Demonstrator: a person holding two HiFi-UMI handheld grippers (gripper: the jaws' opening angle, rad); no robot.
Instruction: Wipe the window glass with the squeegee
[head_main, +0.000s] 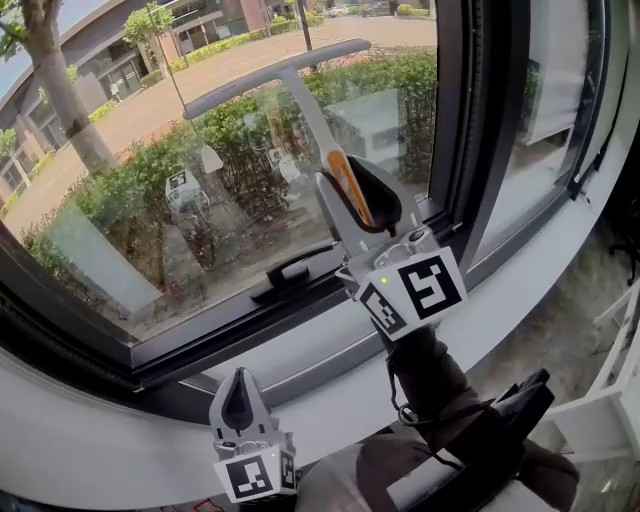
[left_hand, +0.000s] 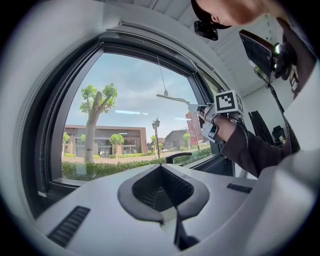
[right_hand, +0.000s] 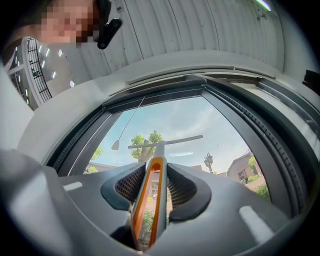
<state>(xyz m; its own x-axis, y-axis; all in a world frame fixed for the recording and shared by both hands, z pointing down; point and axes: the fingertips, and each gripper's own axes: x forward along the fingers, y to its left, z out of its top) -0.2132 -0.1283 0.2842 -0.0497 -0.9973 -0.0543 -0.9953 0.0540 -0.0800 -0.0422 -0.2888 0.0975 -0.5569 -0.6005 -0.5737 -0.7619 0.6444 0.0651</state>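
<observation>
The squeegee has a long grey blade (head_main: 275, 75) lying against the window glass (head_main: 120, 170) high on the pane, and a grey and orange handle (head_main: 346, 183). My right gripper (head_main: 360, 200) is shut on that handle and holds it up in front of the glass. In the right gripper view the handle (right_hand: 151, 200) runs between the jaws up to the blade (right_hand: 167, 142). My left gripper (head_main: 238, 405) hangs low by the white sill, shut, with nothing in it. In the left gripper view the squeegee (left_hand: 172, 98) and the right gripper (left_hand: 204, 114) show to the right.
A black window handle (head_main: 290, 272) lies along the bottom of the dark frame, below the squeegee. A thick dark mullion (head_main: 480, 130) divides this pane from another on the right. The white sill (head_main: 330, 350) runs under both. Trees, hedges and buildings show outside.
</observation>
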